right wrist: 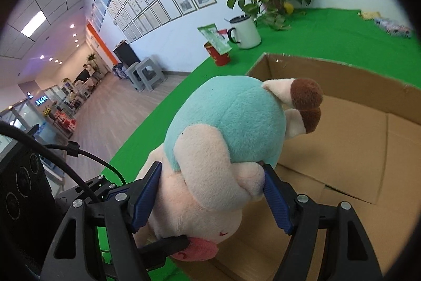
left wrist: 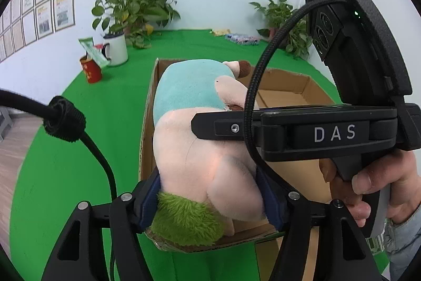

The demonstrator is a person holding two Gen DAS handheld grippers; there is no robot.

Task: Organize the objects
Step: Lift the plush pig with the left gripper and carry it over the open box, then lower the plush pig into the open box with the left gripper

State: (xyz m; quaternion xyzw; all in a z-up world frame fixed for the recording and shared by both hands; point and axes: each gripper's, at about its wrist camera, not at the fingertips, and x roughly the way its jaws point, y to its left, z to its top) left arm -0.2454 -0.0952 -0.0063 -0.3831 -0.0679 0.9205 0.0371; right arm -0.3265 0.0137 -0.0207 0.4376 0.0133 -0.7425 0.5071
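My left gripper (left wrist: 210, 204) clamps the plush pig (left wrist: 200, 144) at its green-tufted head end, blue pads pressed into the pink fabric on both sides. My right gripper (right wrist: 210, 199) squeezes the same pig (right wrist: 226, 128) around its head near an ear. The pig hangs over the open box (right wrist: 368, 128), along the box's wall at nine o'clock, hooves pointing toward one o'clock. At eleven o'clock on the green cloth (left wrist: 79, 128) stand a red cup (left wrist: 90, 70) and a white mug (left wrist: 115, 49), well apart from the box.
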